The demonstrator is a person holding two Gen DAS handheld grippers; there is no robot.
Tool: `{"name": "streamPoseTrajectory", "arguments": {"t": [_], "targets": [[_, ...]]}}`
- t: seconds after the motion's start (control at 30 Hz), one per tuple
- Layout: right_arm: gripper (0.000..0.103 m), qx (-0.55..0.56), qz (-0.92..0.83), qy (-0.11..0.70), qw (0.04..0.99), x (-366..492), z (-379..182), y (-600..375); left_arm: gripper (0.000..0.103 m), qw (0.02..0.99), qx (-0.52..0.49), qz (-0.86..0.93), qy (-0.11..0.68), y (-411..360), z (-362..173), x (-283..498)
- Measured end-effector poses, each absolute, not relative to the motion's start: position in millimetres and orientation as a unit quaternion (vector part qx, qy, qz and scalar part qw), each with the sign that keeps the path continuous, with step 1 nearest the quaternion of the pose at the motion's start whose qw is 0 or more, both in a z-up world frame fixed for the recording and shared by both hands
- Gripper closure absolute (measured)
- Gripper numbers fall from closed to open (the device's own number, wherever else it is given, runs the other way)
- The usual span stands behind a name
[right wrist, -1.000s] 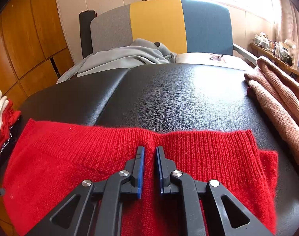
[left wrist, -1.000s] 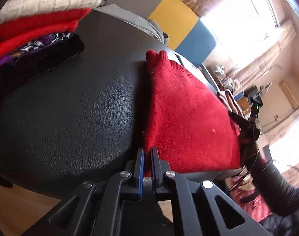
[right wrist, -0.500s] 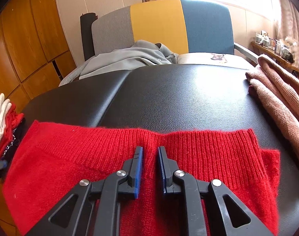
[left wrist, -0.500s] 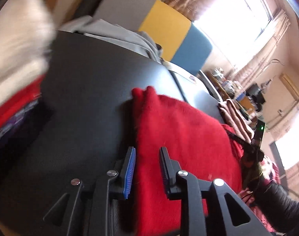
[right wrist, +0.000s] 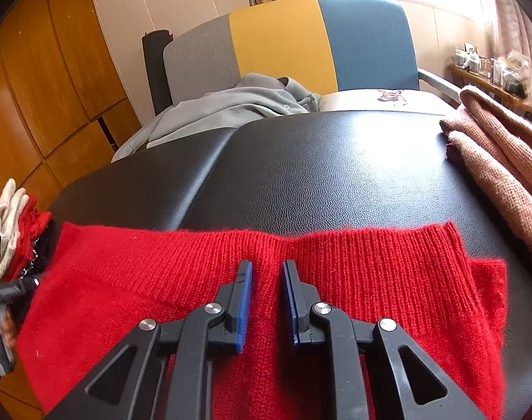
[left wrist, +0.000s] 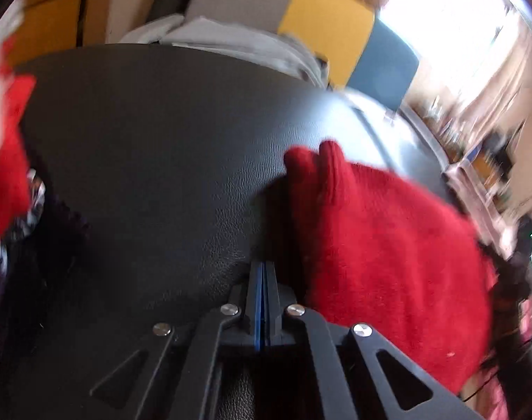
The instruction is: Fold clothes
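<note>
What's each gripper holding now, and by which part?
Nothing. Left gripper is shut empty beside the edge of the red sweater; right gripper, jaws just eased apart, sits over its ribbed hem without pinching it.

- Left wrist view: motion-blurred throughout.
- Clothes stack (left wrist: 7, 175), left edge: smeared, cut off; items can't be told apart.
- Shelf clutter (left wrist: 483, 161), right: too blurred to identify.
- Red sweater (right wrist: 336, 280): near part hidden under right tongs (right wrist: 267, 269), cut by bottom edge.
- Pink knit (right wrist: 504, 161): cut off at right edge.
</note>
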State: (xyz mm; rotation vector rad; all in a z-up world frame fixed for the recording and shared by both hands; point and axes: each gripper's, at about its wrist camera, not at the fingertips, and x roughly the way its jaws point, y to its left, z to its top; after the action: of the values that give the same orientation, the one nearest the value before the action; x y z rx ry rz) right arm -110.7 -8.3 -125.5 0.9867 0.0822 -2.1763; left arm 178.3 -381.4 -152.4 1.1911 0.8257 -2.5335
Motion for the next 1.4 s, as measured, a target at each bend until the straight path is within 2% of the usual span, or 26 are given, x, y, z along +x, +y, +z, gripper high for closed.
{"name": "streamPoseTrajectory", "arguments": {"t": [0.1,0.13,0.2,0.47,0.53,0.57,0.6,0.77,0.87,0.9,1.1,1.17,1.2,1.27,1.4], "targets": [[0.084,0.384,-0.846,0.03,0.367,-110,-126,-8,0.102,0.095,0.384,-0.867,0.301,-381,-144,186],[0.084,0.385,-0.846,0.029,0.368,-110,-126,-8,0.099,0.078,0.372,-0.87,0.314,-383,-140,187],[0.084,0.385,-0.846,0.027,0.368,-110,-126,-8,0.082,0.047,0.349,-0.873,0.337,-385,-131,188],[0.083,0.384,-0.847,0.026,0.368,-109,-125,-7,0.077,0.045,0.329,-0.867,0.372,-400,-120,184],[0.083,0.384,-0.846,0.025,0.368,-109,-125,-7,0.073,0.044,0.326,-0.865,0.379,-403,-119,190],[0.083,0.384,-0.846,0.025,0.368,-109,-125,-7,0.067,0.044,0.337,-0.863,0.374,-401,-121,190],[0.083,0.384,-0.846,0.025,0.368,-108,-125,-8,0.066,0.043,0.348,-0.861,0.369,-398,-124,189],[0.083,0.384,-0.847,0.026,0.368,-108,-125,-8,0.067,0.015,0.385,-0.851,0.357,-384,-141,172],[0.083,0.384,-0.846,0.026,0.368,-108,-125,-8,0.095,0.048,0.396,-0.865,0.304,-371,-139,167],[0.083,0.384,-0.846,0.026,0.368,-108,-125,-8,0.097,0.061,0.389,-0.87,0.297,-369,-136,170],[0.082,0.385,-0.845,0.021,0.371,-109,-125,-7,0.096,0.107,0.396,-0.864,0.292,-370,-152,183],[0.081,0.385,-0.844,0.02,0.372,-110,-126,-7,0.092,0.095,0.391,-0.863,0.306,-371,-149,182],[0.081,0.385,-0.844,0.02,0.373,-110,-126,-6,0.082,0.094,0.39,-0.861,0.312,-373,-147,183],[0.081,0.385,-0.843,0.019,0.374,-111,-126,-6,0.079,0.09,0.389,-0.86,0.317,-377,-142,185],[0.081,0.385,-0.843,0.015,0.376,-112,-126,-5,0.064,0.077,0.377,-0.862,0.329,-388,-133,191]]}}
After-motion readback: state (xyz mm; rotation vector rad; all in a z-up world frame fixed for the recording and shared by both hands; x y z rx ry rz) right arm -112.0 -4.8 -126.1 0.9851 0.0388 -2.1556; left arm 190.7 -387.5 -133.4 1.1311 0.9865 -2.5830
